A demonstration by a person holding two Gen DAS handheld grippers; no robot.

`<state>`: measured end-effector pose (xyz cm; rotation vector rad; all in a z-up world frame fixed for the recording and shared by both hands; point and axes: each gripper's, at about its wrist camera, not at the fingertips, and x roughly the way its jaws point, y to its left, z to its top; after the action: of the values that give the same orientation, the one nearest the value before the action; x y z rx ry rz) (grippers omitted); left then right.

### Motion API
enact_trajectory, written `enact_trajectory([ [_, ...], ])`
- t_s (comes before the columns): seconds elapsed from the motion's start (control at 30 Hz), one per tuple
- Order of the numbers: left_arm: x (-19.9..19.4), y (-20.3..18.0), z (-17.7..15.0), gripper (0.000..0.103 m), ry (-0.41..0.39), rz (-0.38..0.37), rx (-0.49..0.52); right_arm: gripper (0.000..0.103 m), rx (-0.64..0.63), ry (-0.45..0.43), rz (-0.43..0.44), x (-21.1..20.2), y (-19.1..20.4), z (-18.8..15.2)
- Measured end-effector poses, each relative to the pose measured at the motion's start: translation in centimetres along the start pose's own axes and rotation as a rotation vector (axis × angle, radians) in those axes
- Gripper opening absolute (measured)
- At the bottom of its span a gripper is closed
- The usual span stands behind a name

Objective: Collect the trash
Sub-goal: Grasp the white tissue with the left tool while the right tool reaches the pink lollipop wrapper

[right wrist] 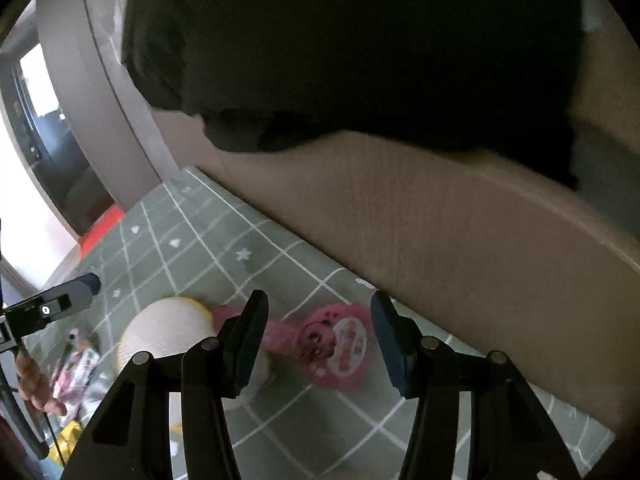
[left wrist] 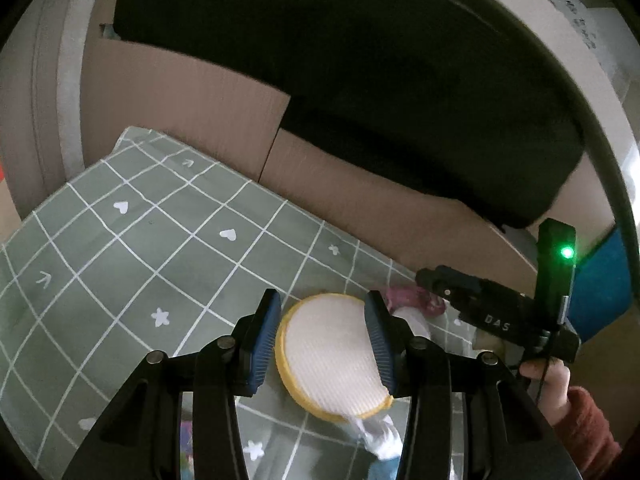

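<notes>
Left wrist view: the left gripper (left wrist: 326, 344) points down at a grey-green cloth with a white grid and small white hearts and stars (left wrist: 132, 240). Jaws stand wide; between the blue pads sits a round white pad with a yellow rim (left wrist: 332, 354), lying flat on the cloth. Left pad shows a gap from the rim; the right pad overlaps its edge in the picture, so contact there cannot be judged. A crumpled white scrap (left wrist: 380, 436) lies just below the disc. Beyond the disc, a bit of pink wrapper (left wrist: 404, 294). At right, the right gripper (left wrist: 432, 280) reaches in, a green light lit on its body, held by a hand (left wrist: 548, 376) in a reddish sleeve. Behind the cloth, a brown cardboard box (left wrist: 192, 96) with a black bag (left wrist: 360, 72) over it. Right wrist view, somewhat blurred: the right gripper (right wrist: 318, 340) also wide apart, nothing gripped. Between and beyond its fingers lies a pink round wrapper with a printed label (right wrist: 340, 348), flat on the cloth (right wrist: 208, 236), close to the cardboard wall (right wrist: 460, 240). The white and yellow disc (right wrist: 168, 332) is to its left, near it. Left gripper's tip (right wrist: 86, 286) enters at far left; colourful wrappers (right wrist: 76, 368) lie below it, too blurred to identify.
</notes>
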<state>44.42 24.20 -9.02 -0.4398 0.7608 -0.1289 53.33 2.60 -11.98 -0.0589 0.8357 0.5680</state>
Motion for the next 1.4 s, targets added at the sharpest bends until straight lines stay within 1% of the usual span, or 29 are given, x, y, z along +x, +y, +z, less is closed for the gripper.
enact_trajectory([
  [0.07,0.3,0.2,-0.1,0.045,0.008,-0.007,-0.008,0.051,0.007,0.032,0.019,1.0,-0.4,0.1],
  [0.13,0.2,0.2,-0.4,0.045,0.011,-0.010,-0.002,0.051,0.034,0.064,0.079,1.3,-0.9,-0.5],
  [0.2,-0.1,0.1,-0.8,0.045,0.012,-0.018,0.015,0.051,0.037,0.086,0.113,1.1,-0.8,-1.4],
  [0.27,-0.3,-0.2,-1.1,0.045,0.014,-0.030,0.026,0.048,0.005,0.104,0.107,0.6,-0.2,-2.3],
  [0.3,-0.4,-0.3,-1.2,0.045,0.014,-0.036,0.030,0.042,-0.026,0.121,0.087,0.2,0.2,-3.0],
  [0.37,-0.8,-0.8,-1.7,0.045,0.014,-0.046,0.039,0.042,-0.067,0.124,0.065,-0.8,0.9,-4.1],
  [0.4,-0.9,-1.0,-1.8,0.045,0.015,-0.052,0.045,0.038,-0.076,0.126,0.063,-1.5,1.1,-4.6],
  [0.43,-1.0,-1.3,-2.0,0.045,0.016,-0.060,0.056,0.027,-0.076,0.121,0.056,-2.3,1.2,-5.1],
  [0.47,-1.2,-1.8,-2.2,0.045,0.017,-0.066,0.070,0.022,-0.069,0.118,0.042,-3.1,1.1,-5.5],
  [0.5,-1.3,-2.2,-2.5,0.045,0.018,-0.069,0.083,0.020,-0.047,0.108,0.039,-4.3,0.8,-5.8],
  [0.53,-1.4,-2.7,-2.7,0.045,0.020,-0.074,0.095,0.017,-0.027,0.102,0.042,-5.1,0.5,-6.1],
  [0.6,-1.3,-3.9,-3.4,0.045,0.037,-0.090,0.120,0.016,0.012,0.084,0.033,-7.3,-0.4,-6.8],
  [0.7,-0.5,-6.1,-4.2,0.045,0.087,-0.107,0.176,0.016,0.045,0.063,0.034,-10.1,-1.7,-7.9],
  [0.77,0.3,-7.8,-4.8,0.045,0.117,-0.099,0.219,0.016,0.049,0.052,0.000,-11.4,-2.6,-8.6],
  [0.83,1.4,-9.4,-5.1,0.045,0.143,-0.074,0.261,0.016,0.065,0.050,-0.023,-12.2,-3.6,-9.3],
  [0.9,2.8,-11.0,-5.5,0.045,0.162,-0.023,0.312,0.016,0.089,0.045,-0.030,-13.3,-4.3,-10.0],
  [0.97,4.1,-11.8,-5.7,0.045,0.172,0.017,0.342,0.016,0.107,0.037,-0.035,-14.1,-4.9,-10.7],
  [1.0,4.7,-12.2,-5.8,0.045,0.178,0.027,0.349,0.016,0.111,0.031,-0.038,-14.4,-5.1,-11.0],
  [1.1,6.7,-13.3,-5.9,0.045,0.229,0.031,0.375,0.016,0.119,0.027,-0.045,-14.6,-5.3,-11.8],
  [1.13,7.2,-13.5,-5.9,0.042,0.242,0.035,0.385,0.016,0.123,0.028,-0.041,-14.7,-5.4,-12.1],
  [1.17,7.6,-13.8,-6.0,0.038,0.249,0.048,0.396,0.016,0.129,0.030,-0.029,-14.7,-5.4,-12.4],
  [1.2,7.7,-14.0,-6.2,0.024,0.243,0.068,0.402,0.019,0.136,0.035,-0.007,-14.4,-5.3,-12.7],
  [1.23,7.6,-14.1,-6.3,0.019,0.235,0.081,0.405,0.019,0.141,0.041,0.003,-14.3,-5.4,-13.0],
  [1.27,7.2,-14.1,-6.4,0.018,0.223,0.091,0.398,0.021,0.143,0.040,0.007,-14.4,-5.5,-13.3],
  [1.3,6.7,-14.1,-6.5,0.014,0.216,0.082,0.388,0.027,0.134,0.033,0.003,-14.6,-5.4,-13.5],
  [1.33,6.0,-14.0,-6.6,0.013,0.208,0.067,0.378,0.035,0.118,0.025,-0.003,-14.8,-5.1,-13.6],
  [1.4,3.7,-13.9,-7.0,0.013,0.171,0.052,0.372,0.040,0.065,-0.009,-0.030,-15.7,-4.5,-14.0],
])
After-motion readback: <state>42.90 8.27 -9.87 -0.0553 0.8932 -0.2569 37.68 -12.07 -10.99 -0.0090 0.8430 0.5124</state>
